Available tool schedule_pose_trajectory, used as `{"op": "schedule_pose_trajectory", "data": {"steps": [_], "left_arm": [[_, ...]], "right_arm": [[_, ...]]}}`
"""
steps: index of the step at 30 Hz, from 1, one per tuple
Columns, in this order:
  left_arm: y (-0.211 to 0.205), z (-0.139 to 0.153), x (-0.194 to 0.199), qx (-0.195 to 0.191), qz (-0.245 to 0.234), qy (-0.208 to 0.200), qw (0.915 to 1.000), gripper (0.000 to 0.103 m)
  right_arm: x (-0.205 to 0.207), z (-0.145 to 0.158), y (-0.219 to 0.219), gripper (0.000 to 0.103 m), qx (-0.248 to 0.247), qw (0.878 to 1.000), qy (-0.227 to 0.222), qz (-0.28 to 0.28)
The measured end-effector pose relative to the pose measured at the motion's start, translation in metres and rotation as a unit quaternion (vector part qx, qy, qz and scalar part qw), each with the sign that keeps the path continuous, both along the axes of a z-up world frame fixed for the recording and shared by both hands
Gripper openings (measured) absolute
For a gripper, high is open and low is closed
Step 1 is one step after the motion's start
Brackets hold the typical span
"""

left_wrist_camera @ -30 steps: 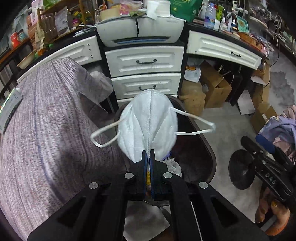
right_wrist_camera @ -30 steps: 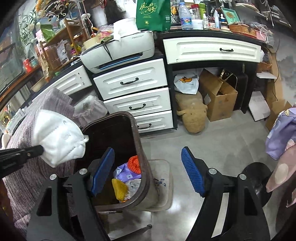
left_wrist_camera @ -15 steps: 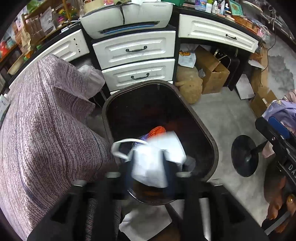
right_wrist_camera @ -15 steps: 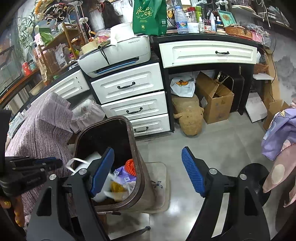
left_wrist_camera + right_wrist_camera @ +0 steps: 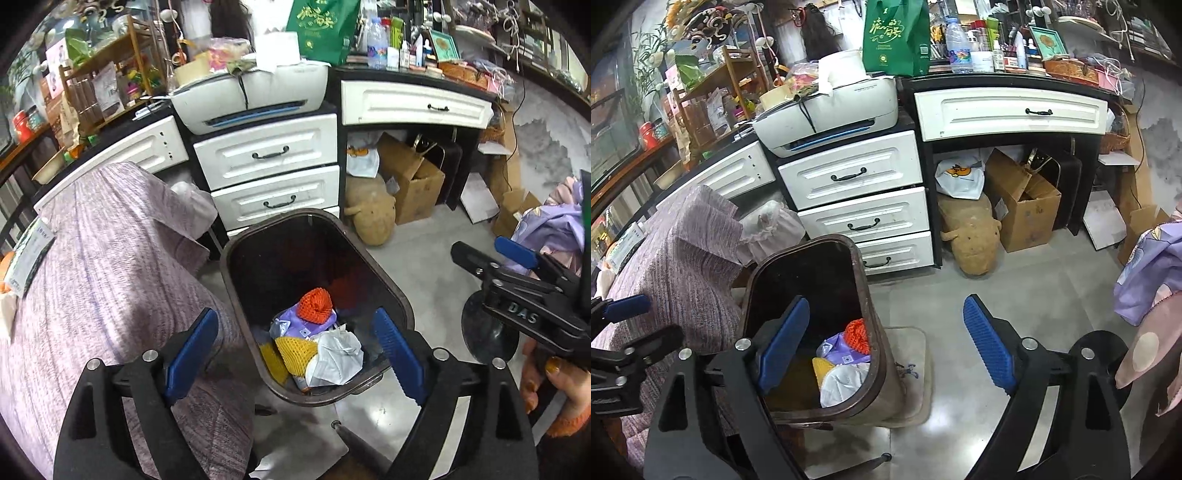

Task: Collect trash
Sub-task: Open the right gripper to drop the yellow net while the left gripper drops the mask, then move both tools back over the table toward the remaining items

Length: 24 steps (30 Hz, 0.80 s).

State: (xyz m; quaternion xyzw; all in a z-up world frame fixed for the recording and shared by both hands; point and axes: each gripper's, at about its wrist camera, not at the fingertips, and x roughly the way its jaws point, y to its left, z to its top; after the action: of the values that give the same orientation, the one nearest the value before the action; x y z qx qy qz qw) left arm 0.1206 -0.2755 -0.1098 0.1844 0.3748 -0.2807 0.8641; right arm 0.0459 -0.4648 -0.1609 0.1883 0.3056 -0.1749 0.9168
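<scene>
A brown trash bin (image 5: 388, 291) stands on the floor before the white drawers. Inside it a white face mask (image 5: 338, 356) lies crumpled beside yellow and orange foam nets and a purple wrapper. My left gripper (image 5: 295, 354) hangs above the bin's near end, its jaws opening with nothing between the pads. In the right wrist view the bin (image 5: 872, 295) is at lower left and the mask (image 5: 842, 382) shows inside it. My right gripper (image 5: 886, 347) hovers over the bin's right rim and the floor, its jaws still opening and empty.
A purple-grey knitted cover (image 5: 92, 280) drapes furniture left of the bin. Behind are white drawers (image 5: 273, 199) with a printer (image 5: 251, 99) on top. A plush toy (image 5: 971, 236), cardboard box (image 5: 1023, 206) and a round black base (image 5: 1100, 354) sit on the grey floor.
My left gripper opened and let go of the white mask, which dropped into the bin. The left gripper also lifted back a little. The right gripper's jaws widened slightly.
</scene>
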Motion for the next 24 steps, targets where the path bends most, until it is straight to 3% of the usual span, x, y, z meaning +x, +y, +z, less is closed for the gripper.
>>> {"op": "schedule_pose_trajectory", "data": {"steps": [11,14,17,24], "left_arm": [[0.057,0.036,-0.012,-0.012,0.034,-0.056,0.9978,0.095],[0.077,0.045,-0.012,-0.017,0.055,-0.073,0.9957,0.096],[0.104,0.055,-0.011,-0.035,0.081,-0.080,0.9929,0.096],[0.166,0.067,-0.013,-0.032,0.141,-0.098,0.9846,0.097]], "right_arm": [[0.021,0.030,0.052,0.085,-0.027,0.995,-0.024,0.089],[0.028,0.043,0.075,0.091,-0.045,0.991,-0.035,0.120],[0.034,0.058,0.100,0.093,-0.063,0.984,-0.055,0.155],[0.058,0.088,0.168,0.095,-0.090,0.961,-0.073,0.251]]}}
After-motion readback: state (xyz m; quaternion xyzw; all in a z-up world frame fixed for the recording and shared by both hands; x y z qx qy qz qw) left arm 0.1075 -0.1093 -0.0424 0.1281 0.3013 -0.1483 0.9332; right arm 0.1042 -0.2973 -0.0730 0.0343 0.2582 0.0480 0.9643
